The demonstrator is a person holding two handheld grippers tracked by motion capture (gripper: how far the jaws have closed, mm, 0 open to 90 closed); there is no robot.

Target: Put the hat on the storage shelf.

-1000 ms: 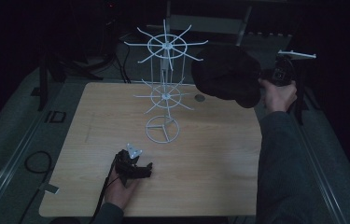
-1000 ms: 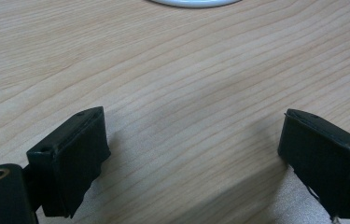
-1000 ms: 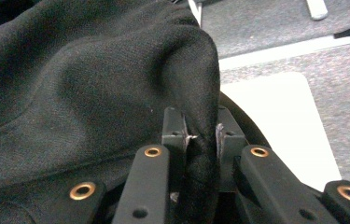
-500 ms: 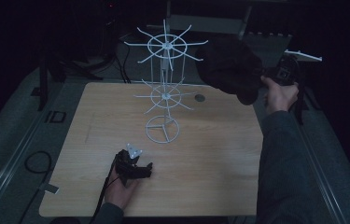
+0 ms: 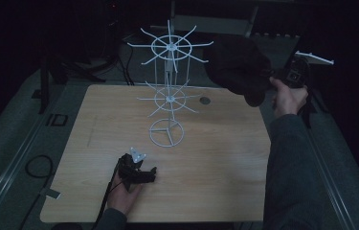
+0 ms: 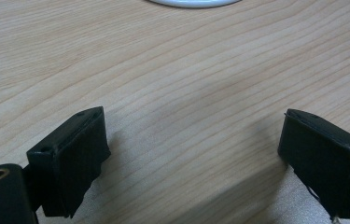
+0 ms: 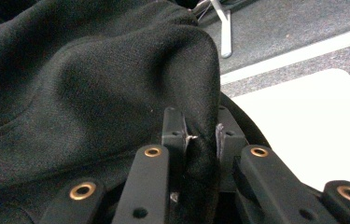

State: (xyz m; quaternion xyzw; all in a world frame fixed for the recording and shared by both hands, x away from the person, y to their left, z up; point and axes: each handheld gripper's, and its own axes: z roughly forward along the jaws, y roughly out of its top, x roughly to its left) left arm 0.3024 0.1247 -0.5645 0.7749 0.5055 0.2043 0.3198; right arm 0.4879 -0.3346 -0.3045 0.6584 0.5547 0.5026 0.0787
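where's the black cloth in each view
High view: the black cloth hangs at upper right, beside the white wire rack, gripped by the right tool.
Right gripper view: the cloth covers the left and centre, a fold pinched between the jaws.
Left gripper view: not in it; wooden table and open jaws.
Shared landmark: the table, pale at right in the right gripper view.

Black cloth (image 7: 93, 93) cut off leftward
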